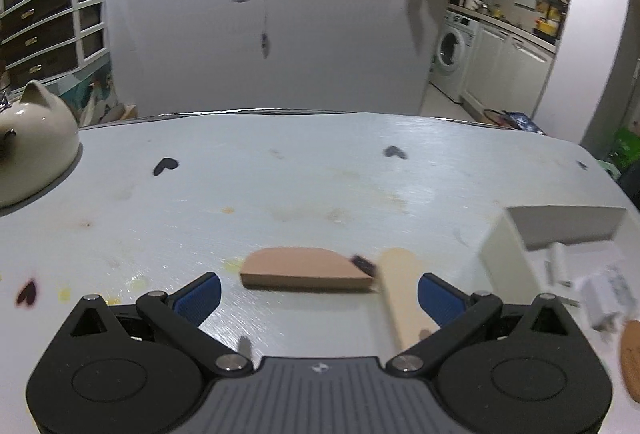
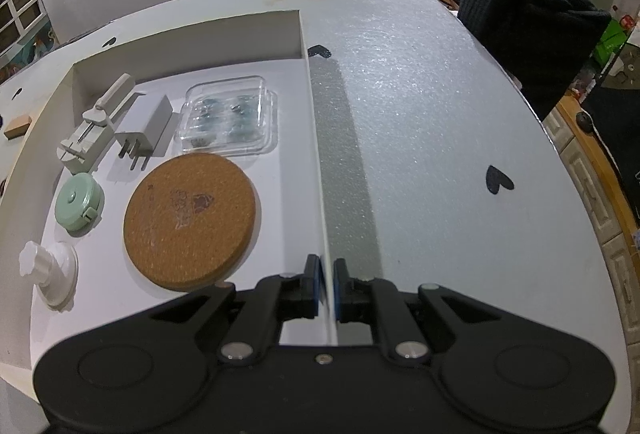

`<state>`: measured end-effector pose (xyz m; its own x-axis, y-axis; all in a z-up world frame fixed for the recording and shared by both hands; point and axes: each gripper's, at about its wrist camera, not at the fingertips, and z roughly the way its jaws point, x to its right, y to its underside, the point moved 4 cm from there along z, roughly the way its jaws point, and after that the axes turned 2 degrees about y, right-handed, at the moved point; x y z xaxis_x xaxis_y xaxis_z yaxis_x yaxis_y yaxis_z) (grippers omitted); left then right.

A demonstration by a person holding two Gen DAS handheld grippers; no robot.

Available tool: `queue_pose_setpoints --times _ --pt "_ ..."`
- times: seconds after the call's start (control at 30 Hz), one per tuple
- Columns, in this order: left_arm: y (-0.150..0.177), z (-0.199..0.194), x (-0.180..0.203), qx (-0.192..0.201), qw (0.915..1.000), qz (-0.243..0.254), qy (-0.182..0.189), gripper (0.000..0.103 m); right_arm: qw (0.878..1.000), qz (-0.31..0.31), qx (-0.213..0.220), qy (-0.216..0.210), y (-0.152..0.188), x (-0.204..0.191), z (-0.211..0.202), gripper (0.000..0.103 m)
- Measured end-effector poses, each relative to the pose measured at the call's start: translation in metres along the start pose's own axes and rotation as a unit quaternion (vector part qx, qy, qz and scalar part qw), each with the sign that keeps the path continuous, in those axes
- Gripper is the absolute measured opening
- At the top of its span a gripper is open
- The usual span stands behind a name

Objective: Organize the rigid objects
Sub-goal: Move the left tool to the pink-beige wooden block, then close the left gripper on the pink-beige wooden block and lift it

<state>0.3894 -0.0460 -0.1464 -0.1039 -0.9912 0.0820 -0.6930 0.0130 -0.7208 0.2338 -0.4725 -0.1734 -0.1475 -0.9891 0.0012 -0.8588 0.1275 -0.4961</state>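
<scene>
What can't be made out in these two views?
- Small dark object beside the wooden half-disc, left wrist view: motion blur.
- Contents of the clear case, right wrist view: too small.
- Tray, left wrist view: cut off by the right edge.
- Coaster print, right wrist view: faded, unreadable.

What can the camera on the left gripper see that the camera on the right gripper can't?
Only the left wrist view shows the open left gripper, the cat-shaped pot and the wooden stick.

Only the right wrist view shows the right gripper shut on the white box's wall, plus the green round case, clear plastic case and white knob inside.

Both show the table, the box, the cork coaster, the white plug and the half-round wooden block.
</scene>
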Motion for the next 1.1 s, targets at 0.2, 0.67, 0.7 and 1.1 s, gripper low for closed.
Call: queue_pose_setpoints --times 0.2,0.67,0.7,1.1 --pt "0.002 0.023 -0.009 0.005 0.9999 -0.002 -0.011 0.103 1.000 0.007 -0.002 0.005 -0.001 0.000 0.001 0.010" --pt "0.007 0.039 -0.010 0.024 0.9995 0.011 0.014 0.092 1.000 0.012 -0.006 0.011 -0.002 -0.001 0.001 0.010" --pt "0.007 0.039 -0.010 0.025 0.9995 0.008 0.017 0.089 1.000 0.013 -0.006 0.011 -0.002 -0.001 0.001 0.010" --pt "0.022 0.019 -0.019 0.022 0.9996 -0.020 0.005 0.087 1.000 0.014 -0.002 0.009 -0.001 -0.001 0.001 0.010"
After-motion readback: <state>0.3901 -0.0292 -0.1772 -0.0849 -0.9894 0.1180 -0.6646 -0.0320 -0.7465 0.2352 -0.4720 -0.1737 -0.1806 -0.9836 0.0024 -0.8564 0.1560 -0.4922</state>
